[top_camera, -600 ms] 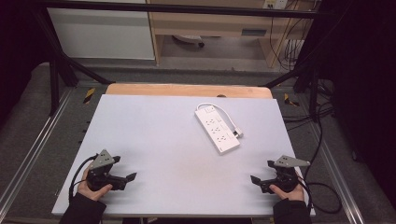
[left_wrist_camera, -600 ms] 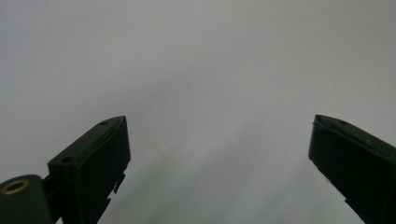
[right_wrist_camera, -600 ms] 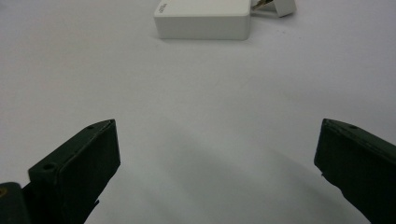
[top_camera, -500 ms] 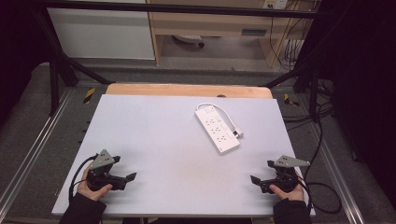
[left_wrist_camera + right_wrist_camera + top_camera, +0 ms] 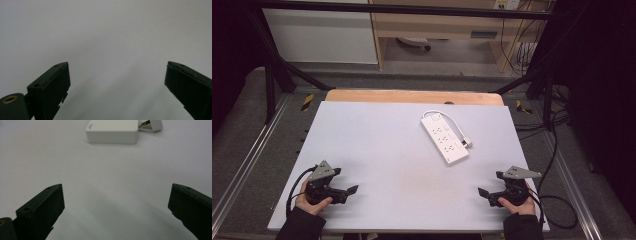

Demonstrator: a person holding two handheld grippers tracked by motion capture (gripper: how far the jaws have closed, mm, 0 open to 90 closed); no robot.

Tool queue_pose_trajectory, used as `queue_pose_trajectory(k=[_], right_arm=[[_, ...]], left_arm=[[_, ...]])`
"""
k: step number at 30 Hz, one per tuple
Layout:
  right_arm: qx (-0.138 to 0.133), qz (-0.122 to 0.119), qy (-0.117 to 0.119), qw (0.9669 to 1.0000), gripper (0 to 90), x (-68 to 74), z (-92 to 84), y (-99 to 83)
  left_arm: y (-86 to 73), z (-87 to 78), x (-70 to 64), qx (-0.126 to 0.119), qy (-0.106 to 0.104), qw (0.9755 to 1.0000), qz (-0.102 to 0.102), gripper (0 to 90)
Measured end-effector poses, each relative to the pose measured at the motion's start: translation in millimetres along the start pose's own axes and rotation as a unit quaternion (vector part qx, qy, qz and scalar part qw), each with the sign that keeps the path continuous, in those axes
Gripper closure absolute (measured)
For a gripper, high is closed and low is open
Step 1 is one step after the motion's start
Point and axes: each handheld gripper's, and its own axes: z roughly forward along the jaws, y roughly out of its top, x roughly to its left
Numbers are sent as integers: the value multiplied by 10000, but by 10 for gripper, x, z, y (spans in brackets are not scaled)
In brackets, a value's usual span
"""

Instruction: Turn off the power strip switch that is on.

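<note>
A white power strip (image 5: pixel 444 138) lies at an angle on the pale table (image 5: pixel 377 150), right of centre, with its short cord and plug (image 5: pixel 466 142) curled beside it. Its near end (image 5: pixel 112 131) and the plug (image 5: pixel 153 124) appear at the top of the right gripper view. My left gripper (image 5: pixel 353 189) rests at the front left of the table, held by a hand, jaws wide apart with nothing between them (image 5: pixel 117 75). My right gripper (image 5: pixel 481 191) rests at the front right, also open and empty (image 5: pixel 116 200), pointing toward the strip.
A wooden strip (image 5: pixel 412 96) borders the table's far edge. Metal frame rails (image 5: pixel 242 165) run along both sides. Black cables (image 5: pixel 557 150) trail off to the right on the floor. Shelving and a white cabinet (image 5: pixel 322 35) stand behind the table.
</note>
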Motion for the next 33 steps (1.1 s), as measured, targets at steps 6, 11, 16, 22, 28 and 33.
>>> queue_pose_trajectory(k=[6, 11, 16, 22, 28, 33], right_arm=[[28, -52, 35, 10000, 12, 29, 31, 21], [11, -64, 45, 10000, 12, 49, 44, 41], [9, -85, 38, 10000, 12, 73, 57, 63], [-6, -106, 23, 9999, 11, 88, 67, 93], [-17, -133, 1, 9999, 10, 103, 75, 131], [-59, -153, -36, 9999, 11, 121, 89, 160]], left_arm=[[-3, 4, 3, 27, 26, 10000, -23, 63], [-5, -5, 7, 5, 37, 10000, -56, 65], [-5, 1, 4, 18, 28, 10000, -31, 65], [-5, 3, 4, 26, 37, 10000, -30, 66], [-5, 3, 6, 22, 42, 10000, -31, 68], [-4, -1, 6, 14, 41, 10000, -41, 67]])
